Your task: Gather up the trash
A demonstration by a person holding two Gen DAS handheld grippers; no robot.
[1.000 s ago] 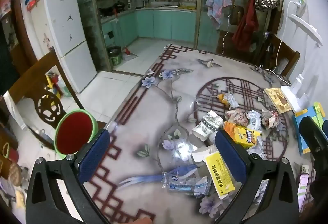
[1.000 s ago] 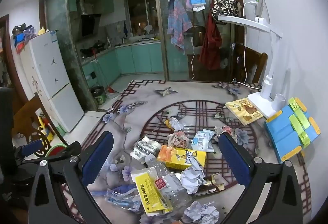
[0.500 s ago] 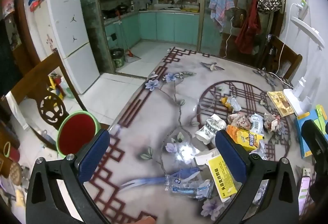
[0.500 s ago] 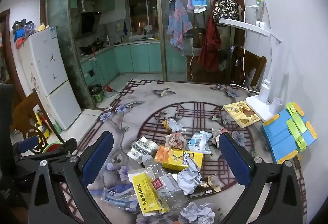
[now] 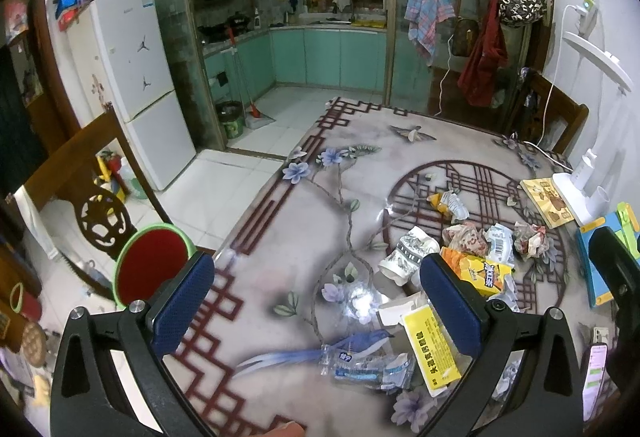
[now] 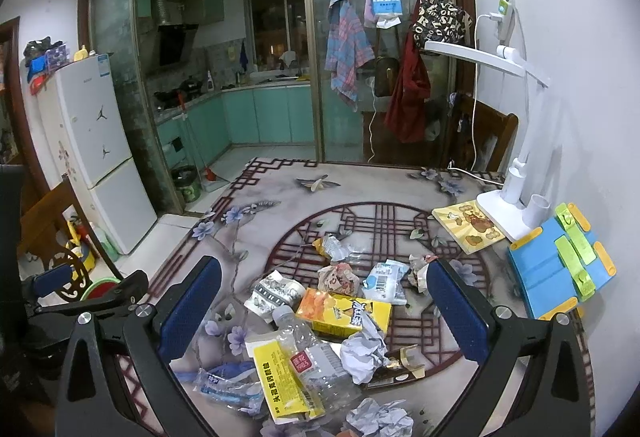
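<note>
Both tools hang above the flower-patterned bench [image 6: 280,205], jaws spread wide and gripping nothing. The left tool [image 5: 316,301] sits over the bench's near edge, beside a flattened clear plastic bag with blue print [image 5: 360,361]. The right tool [image 6: 324,301] faces the litter pile: a crushed clear plastic bottle with a red label [image 6: 316,361], a yellow printed packet [image 6: 284,381] lying against it, an orange-and-yellow drink carton [image 6: 344,313] just behind, and a crumpled white paper ball [image 6: 364,353] touching the carton. A white desk lamp [image 6: 508,193] and a blue folding book stand [image 6: 556,265] stand at the bench's right side.
</note>
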